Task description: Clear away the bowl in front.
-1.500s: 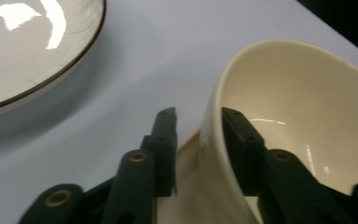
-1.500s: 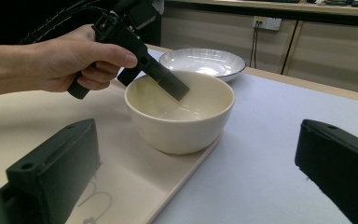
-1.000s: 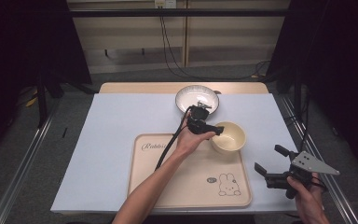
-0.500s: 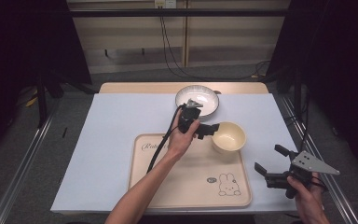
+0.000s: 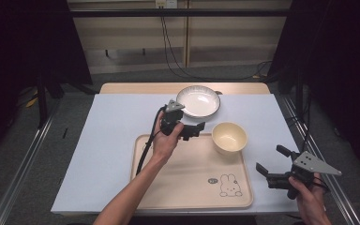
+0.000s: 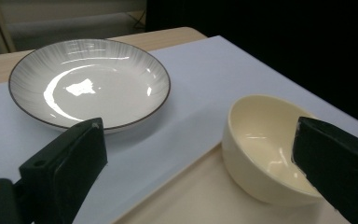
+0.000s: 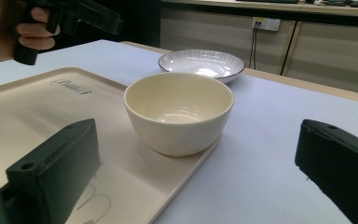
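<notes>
Bowl [image 5: 229, 137] sits at tray [image 5: 178, 187] corner; left tongs [image 5: 191, 130] gape beside it.

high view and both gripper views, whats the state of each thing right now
cream bowl: upright, empty, on the tray's far right corner, not held
plate: flat on the blue cover, empty, beyond the tray
tray: flat on the table, bearing the bowl
left gripper: open, nothing between its fingers
right gripper: open, holding nothing
</notes>
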Demonstrator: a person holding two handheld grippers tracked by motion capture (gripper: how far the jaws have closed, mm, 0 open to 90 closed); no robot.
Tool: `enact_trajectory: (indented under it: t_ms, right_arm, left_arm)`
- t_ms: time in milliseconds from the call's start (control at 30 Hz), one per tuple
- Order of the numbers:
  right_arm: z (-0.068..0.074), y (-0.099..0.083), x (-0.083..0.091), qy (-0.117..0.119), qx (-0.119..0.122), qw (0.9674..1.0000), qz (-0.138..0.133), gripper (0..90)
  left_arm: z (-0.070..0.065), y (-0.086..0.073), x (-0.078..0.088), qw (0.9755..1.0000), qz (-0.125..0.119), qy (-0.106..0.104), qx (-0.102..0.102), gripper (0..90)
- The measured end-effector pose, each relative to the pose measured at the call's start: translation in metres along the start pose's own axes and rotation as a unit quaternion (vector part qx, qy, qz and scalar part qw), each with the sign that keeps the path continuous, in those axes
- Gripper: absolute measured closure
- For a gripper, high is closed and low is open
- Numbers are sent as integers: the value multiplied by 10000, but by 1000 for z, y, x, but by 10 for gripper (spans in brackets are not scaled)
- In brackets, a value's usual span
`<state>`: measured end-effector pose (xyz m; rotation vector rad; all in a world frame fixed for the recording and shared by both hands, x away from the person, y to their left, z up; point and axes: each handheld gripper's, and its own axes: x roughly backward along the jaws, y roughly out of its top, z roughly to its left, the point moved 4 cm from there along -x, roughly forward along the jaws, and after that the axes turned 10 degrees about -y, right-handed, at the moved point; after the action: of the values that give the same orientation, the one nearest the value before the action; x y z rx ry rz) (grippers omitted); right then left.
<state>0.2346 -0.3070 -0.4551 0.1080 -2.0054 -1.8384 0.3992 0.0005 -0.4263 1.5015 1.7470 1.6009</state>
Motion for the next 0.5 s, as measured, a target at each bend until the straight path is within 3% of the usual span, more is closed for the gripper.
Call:
enact_trajectory:
  t_ms: [233,300,500]
  right_arm:
    - [0,0,-1,-29,22,10000,8,0]
    - [0,0,0,-9,25,10000,5,0]
    - [0,0,0,6,19,10000,9,0]
  left_arm:
    - [4,0,23,9996,-156,235,-99,31]
    - [7,-1,30,9988,-119,444,-155,28]
    - [13,-11,47,9968,-42,726,-321,30]
